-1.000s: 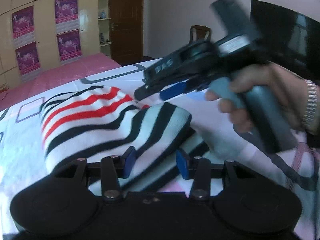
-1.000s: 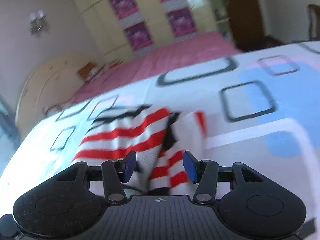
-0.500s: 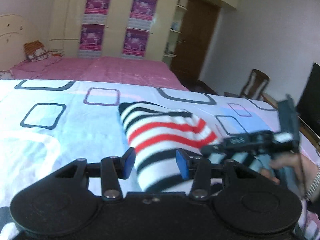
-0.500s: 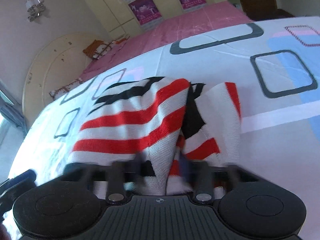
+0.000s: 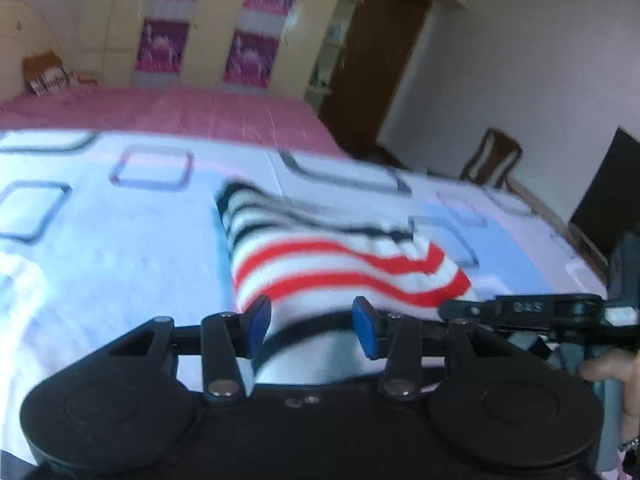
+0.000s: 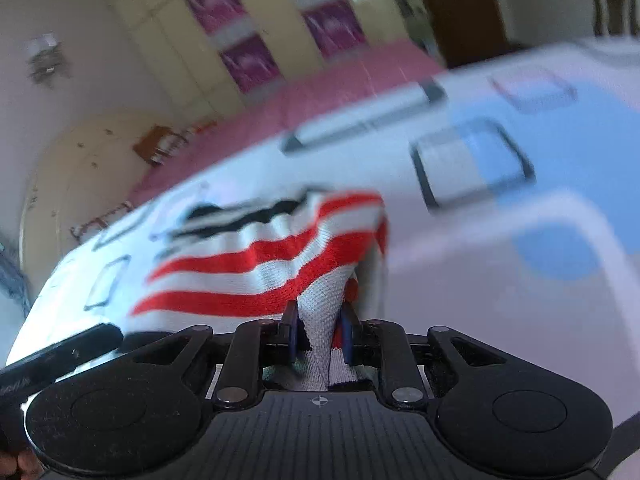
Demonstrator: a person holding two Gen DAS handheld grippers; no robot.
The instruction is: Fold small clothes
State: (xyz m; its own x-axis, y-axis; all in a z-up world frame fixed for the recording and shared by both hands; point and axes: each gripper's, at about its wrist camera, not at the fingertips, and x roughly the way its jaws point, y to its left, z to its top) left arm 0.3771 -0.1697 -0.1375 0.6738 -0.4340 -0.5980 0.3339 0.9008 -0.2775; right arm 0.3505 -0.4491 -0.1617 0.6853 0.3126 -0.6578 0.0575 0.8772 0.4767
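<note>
Striped knitwear, a small red, black and white sweater, lies bunched on the white bedsheet printed with grey and blue squares. A second ago the right gripper stood wide apart over the garment; now its jaws are closing on a pinched fold of the white knit, blue pads pressing the cloth from both sides. The left gripper remains partly spread as before, with the sweater's near edge passing between its blue fingers, not clamped. Its view has swung from the right gripper toward the wardrobe.
</note>
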